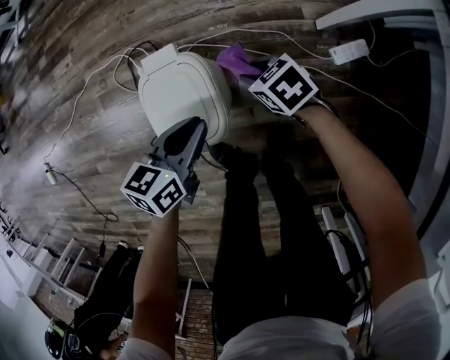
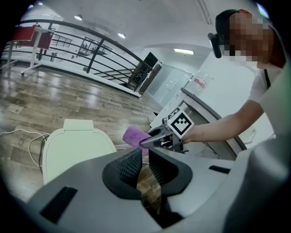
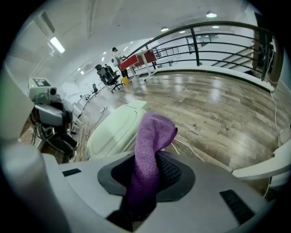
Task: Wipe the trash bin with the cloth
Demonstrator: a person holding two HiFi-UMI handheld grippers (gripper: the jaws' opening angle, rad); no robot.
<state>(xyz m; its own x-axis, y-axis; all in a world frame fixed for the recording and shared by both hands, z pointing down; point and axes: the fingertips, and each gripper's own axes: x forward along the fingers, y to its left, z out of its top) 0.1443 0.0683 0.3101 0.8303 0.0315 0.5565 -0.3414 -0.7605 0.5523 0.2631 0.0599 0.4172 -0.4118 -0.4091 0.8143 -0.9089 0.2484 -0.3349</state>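
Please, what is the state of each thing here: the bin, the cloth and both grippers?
trash bin: upright, lid closed.
right gripper: shut on the purple cloth.
purple cloth: clamped, free end sticking out past the jaws.
left gripper: open, nothing between its jaws.

Wood floor (image 1: 91, 42) left and far of the trash bin (image 1: 184, 84) is open, with only white cables (image 1: 83, 90) trailing across it. Right side is tight: power strip (image 1: 349, 51), more cables, white desk (image 1: 373, 10). Near side is blocked by the person's legs (image 1: 239, 232).
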